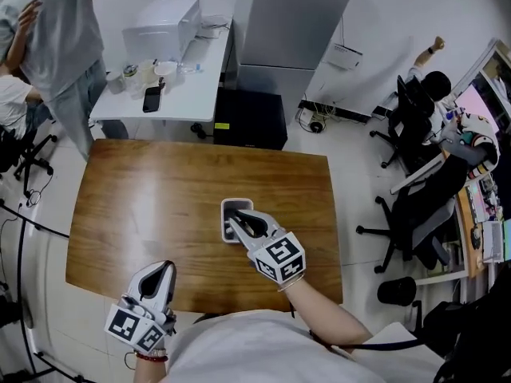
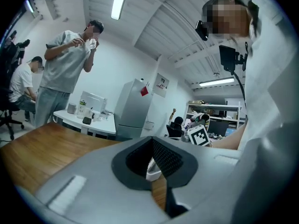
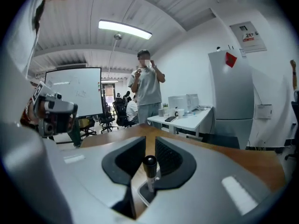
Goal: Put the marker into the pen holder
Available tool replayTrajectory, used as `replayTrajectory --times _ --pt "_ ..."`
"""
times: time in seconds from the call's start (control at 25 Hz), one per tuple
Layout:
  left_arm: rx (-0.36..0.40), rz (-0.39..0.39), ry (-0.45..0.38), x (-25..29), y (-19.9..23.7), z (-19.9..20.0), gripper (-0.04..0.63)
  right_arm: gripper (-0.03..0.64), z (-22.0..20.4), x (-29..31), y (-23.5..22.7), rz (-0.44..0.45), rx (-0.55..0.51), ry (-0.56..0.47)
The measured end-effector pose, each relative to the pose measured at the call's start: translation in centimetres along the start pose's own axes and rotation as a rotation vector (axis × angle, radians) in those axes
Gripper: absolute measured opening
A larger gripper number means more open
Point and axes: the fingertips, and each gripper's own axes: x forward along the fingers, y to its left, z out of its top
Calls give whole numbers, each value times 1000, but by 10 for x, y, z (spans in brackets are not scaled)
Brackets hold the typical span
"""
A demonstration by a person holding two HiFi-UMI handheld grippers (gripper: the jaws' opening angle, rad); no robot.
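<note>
A white square pen holder (image 1: 224, 214) stands on the wooden table (image 1: 144, 206), right of centre. My right gripper (image 1: 237, 217) hovers just over it and is shut on the marker. In the right gripper view the marker (image 3: 149, 164) stands upright between the jaws (image 3: 149, 141), black cap on top. Its pale lower end points into the pen holder (image 3: 141, 195) below. My left gripper (image 1: 164, 268) is shut and holds nothing, near the table's front edge at the left. Through its jaws (image 2: 152, 141) a piece of the white holder (image 2: 152, 170) shows.
A white desk (image 1: 192, 86) with a printer (image 1: 164, 24), a phone and cups stands behind the table. A black cabinet (image 1: 250, 118) sits beside it. A person (image 1: 60, 46) stands at the back left. Office chairs (image 1: 415, 214) crowd the right side.
</note>
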Motion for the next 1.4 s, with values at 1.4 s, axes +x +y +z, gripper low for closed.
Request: replayTrajectory --times 1.4 --pt "-12 -173 12 -64 -38 -10 -3 100 -20 -130 42 -264 11 -41"
